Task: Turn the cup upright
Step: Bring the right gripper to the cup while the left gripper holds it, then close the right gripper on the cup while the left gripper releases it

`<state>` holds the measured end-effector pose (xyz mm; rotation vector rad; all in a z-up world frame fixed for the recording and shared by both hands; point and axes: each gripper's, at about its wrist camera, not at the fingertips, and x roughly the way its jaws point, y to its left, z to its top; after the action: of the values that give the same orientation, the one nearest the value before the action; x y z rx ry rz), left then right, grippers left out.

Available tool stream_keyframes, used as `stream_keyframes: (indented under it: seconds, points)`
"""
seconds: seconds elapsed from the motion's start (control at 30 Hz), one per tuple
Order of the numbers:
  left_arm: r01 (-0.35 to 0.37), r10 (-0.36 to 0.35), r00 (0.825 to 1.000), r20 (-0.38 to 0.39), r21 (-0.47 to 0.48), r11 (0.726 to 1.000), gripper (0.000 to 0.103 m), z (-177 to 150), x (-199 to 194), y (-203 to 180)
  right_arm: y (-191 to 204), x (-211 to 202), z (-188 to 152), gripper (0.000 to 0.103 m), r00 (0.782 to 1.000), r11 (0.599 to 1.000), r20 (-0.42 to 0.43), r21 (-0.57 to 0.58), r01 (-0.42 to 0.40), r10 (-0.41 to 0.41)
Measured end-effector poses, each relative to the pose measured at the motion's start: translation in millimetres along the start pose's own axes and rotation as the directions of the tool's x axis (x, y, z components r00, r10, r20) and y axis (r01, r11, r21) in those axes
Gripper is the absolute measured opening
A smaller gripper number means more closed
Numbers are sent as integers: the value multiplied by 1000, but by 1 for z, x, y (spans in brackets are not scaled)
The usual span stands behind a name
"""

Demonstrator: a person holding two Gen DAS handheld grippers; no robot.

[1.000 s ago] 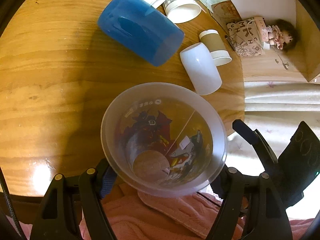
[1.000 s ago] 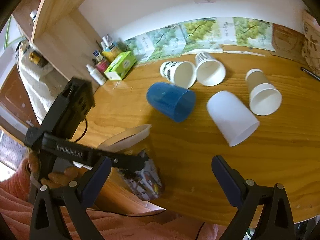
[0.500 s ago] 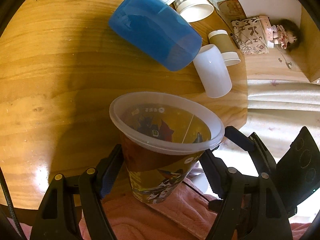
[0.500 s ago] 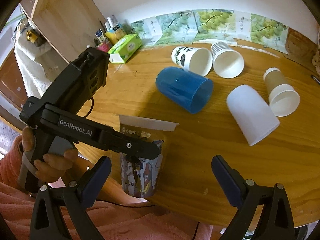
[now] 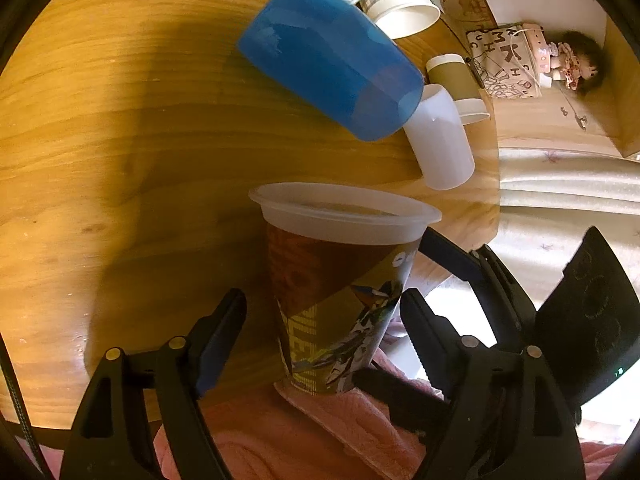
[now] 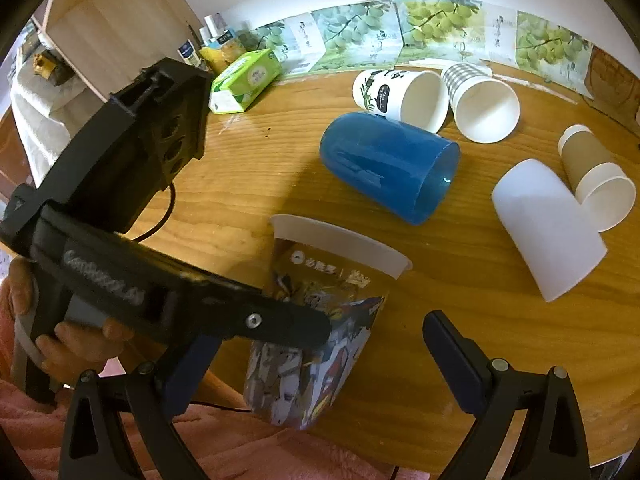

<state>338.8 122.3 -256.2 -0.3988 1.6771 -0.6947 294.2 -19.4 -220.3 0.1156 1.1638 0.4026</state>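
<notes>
A clear plastic cup with a printed cartoon sleeve stands upright, mouth up, near the front edge of the round wooden table. My left gripper is open around it; its left finger stands clear of the cup wall and its right finger is close beside it. In the right wrist view the same cup stands between my right gripper's fingers. My right gripper is open and empty, just in front of the cup. The left gripper's body crosses that view from the left.
A blue plastic cup lies on its side behind the printed cup. A white cup, a brown paper cup, a checked cup and a panda-print cup also lie on their sides. A green tissue box sits at the back left.
The printed cup has tipped from mouth-toward-camera to upright and now stands on the table. My left gripper's fingers have opened off it. The right gripper has come closer.
</notes>
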Motion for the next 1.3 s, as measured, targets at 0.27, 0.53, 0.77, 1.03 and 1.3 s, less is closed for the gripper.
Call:
stream_keyframes:
  seconds: [0.27,0.53,0.77,1.03,1.3]
  points:
    - [16,-16,1000,19,-23,1000,84,-5,-14,12,-3,14,9,101,1000,999,7,38,-2,2]
    - [41,-39,998,49,-49,998,84,-10,-30,23,4,30,19,101,1000,1000,0,15,-21,21]
    - [100,-90,991,102,-93,991,84,-15,-47,39,8,42,24,101,1000,1000,-8,4,-28,28]
    - [77,-59,984,166,-106,991,84,-27,-63,49,11,51,29,101,999,999,-10,-1,-36,36]
    - [-26,41,970,239,-65,998,84,-35,-69,36,11,52,29,89,999,999,-2,14,-46,46]
